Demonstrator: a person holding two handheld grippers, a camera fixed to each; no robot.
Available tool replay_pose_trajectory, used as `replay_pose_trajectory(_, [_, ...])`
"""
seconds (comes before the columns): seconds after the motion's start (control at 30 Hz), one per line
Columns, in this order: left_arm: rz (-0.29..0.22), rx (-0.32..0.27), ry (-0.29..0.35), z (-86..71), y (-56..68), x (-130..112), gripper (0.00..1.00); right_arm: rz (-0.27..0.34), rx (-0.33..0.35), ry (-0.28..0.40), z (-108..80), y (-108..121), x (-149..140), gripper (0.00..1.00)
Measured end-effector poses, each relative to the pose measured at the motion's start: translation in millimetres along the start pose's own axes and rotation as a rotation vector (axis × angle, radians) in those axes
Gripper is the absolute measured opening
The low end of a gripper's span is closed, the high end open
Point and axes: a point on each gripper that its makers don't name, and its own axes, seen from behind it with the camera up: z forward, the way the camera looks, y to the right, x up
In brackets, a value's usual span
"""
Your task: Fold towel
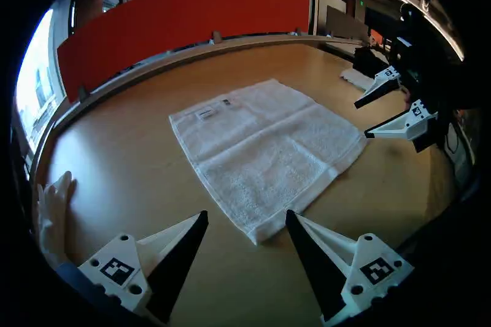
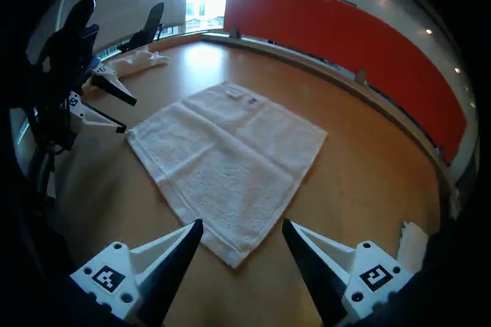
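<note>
A white towel lies flat on the wooden table, folded into a rough square, with a small label near its far edge. My left gripper is open, and the towel's near corner sits between its fingertips, just above the table. Across the towel, my right gripper is open beside the towel's right corner. In the right gripper view the towel spreads ahead, one corner lies between the open fingers of my right gripper, and my left gripper hovers open at the towel's left corner.
A crumpled white cloth lies at the far end of the table. Another white cloth sits near the table's edge. A red wall panel runs behind the table. Black chairs stand by the window.
</note>
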Motion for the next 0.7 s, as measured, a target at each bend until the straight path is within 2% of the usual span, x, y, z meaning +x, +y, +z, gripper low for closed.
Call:
replay_pose_trajectory(0.3, [0.000, -0.027, -0.044, 10.2, 8.6, -14.9, 0.94, -0.006, 0.020, -0.041, 5.0, -3.6, -19.6, 1.00])
replay_pose_trajectory(0.7, [-0.006, -0.028, -0.092, 18.4, 9.6, -26.2, 0.94, 0.003, 0.046, -0.062, 9.5, -5.0, -28.2, 0.98])
